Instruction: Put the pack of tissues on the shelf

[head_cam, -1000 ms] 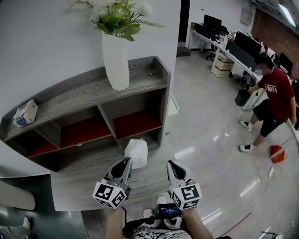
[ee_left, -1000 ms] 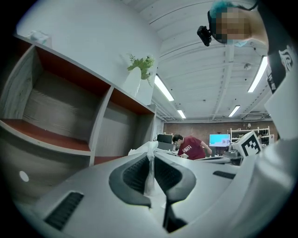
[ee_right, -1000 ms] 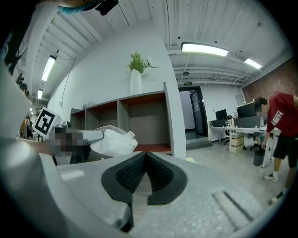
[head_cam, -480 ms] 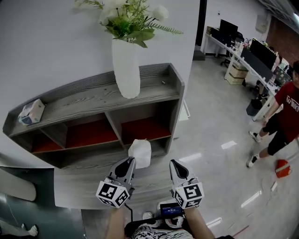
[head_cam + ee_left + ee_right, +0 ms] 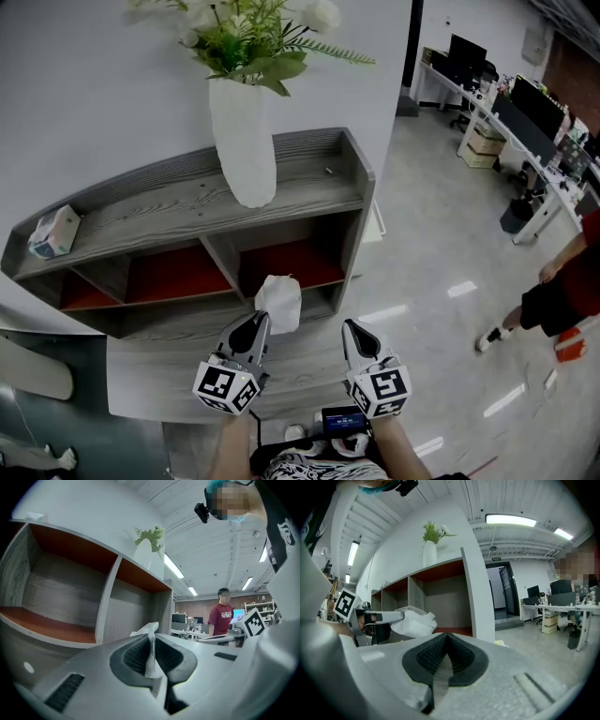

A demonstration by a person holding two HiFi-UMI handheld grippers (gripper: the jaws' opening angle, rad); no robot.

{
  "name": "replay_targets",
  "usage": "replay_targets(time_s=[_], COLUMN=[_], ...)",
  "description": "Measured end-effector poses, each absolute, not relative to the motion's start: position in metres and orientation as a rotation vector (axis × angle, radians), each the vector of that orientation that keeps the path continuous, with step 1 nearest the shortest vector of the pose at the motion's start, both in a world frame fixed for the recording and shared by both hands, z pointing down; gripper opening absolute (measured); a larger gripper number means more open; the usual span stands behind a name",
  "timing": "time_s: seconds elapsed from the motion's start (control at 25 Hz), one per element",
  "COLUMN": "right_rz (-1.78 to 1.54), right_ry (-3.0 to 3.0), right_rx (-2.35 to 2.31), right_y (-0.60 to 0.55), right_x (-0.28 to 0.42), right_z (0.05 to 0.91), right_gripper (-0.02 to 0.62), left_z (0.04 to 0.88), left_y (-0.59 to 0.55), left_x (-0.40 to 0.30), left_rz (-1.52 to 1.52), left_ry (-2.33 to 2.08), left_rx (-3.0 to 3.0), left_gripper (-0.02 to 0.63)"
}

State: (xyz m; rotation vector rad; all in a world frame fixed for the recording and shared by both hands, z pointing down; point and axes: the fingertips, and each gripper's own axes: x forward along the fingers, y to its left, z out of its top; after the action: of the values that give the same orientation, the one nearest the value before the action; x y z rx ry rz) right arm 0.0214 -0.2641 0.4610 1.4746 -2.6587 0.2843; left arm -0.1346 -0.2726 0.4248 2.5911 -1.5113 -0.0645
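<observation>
Since a second ago the shelf (image 5: 178,202) has come nearer and the person (image 5: 555,295) has slid to the right edge of the head view. The left claw (image 5: 259,319) pinches the pack of tissues (image 5: 279,302) by its wrapper, in front of the shelf's lower right compartment. The right claw (image 5: 349,326), also before the shelf, is closed on nothing.

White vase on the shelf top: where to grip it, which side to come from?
Grip the vase by its plain body, below the flowers, coming level from the front. It stands upright near the wall, and stems spread over its mouth, so top and rear look blocked.
</observation>
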Motion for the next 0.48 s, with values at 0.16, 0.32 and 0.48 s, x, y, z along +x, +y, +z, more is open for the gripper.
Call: replay_targets(time_s=[0.16,0.32,0.48], right_rz=[0.297,0.309,0.319], right_ry=[-2.659,-2.658,-2.66], right_rx=[1.474,1.47,1.456], right_y=[-0.276,-0.287,-0.296], right_x=[0.025,0.029,0.03], right_z=[0.465,0.469,0.472], right_gripper=[0.005,0.005,0.005], left_z=[0.429,0.435,0.441], left_y=[-0.285,-0.295,-0.303], left_x=[-0.138,-0.136,-0.134], left_rz=[-0.053,-0.035,-0.006], left_ry=[-1.543,-1.561,-1.585], left_rx=[2.578,2.562,2.552], left_gripper=[0.017,0.017,0.017])
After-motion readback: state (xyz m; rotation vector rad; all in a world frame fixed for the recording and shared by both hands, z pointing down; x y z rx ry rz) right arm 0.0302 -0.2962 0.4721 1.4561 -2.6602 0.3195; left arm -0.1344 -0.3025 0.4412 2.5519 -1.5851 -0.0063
